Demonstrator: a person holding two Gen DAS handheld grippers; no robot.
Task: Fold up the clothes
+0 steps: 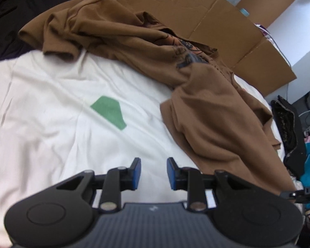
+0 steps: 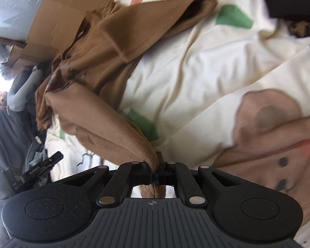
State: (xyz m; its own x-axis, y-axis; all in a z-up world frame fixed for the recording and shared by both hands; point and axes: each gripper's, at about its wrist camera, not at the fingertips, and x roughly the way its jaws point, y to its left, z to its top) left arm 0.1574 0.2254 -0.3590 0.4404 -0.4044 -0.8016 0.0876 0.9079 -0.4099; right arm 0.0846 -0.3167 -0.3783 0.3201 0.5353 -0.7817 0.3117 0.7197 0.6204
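A brown sweatshirt (image 1: pixel 198 103) with a dark printed graphic lies crumpled on a white bedsheet (image 1: pixel 62 124), running from the upper left to the lower right in the left wrist view. My left gripper (image 1: pixel 154 173) is open and empty, hovering over the sheet just left of the sweatshirt's near edge. In the right wrist view my right gripper (image 2: pixel 154 165) is shut on an edge of the brown sweatshirt (image 2: pixel 105 62), and the cloth stretches away from the jaws up to the left. The other gripper (image 2: pixel 37 171) shows at the lower left of that view.
The sheet has green patches (image 1: pixel 110 112) and a printed bear figure (image 2: pixel 268 144). Flattened cardboard (image 1: pixel 227 24) stands behind the bed. Dark clothing (image 1: pixel 14 10) lies at the far left. A black bag (image 1: pixel 289 128) sits at the right bed edge.
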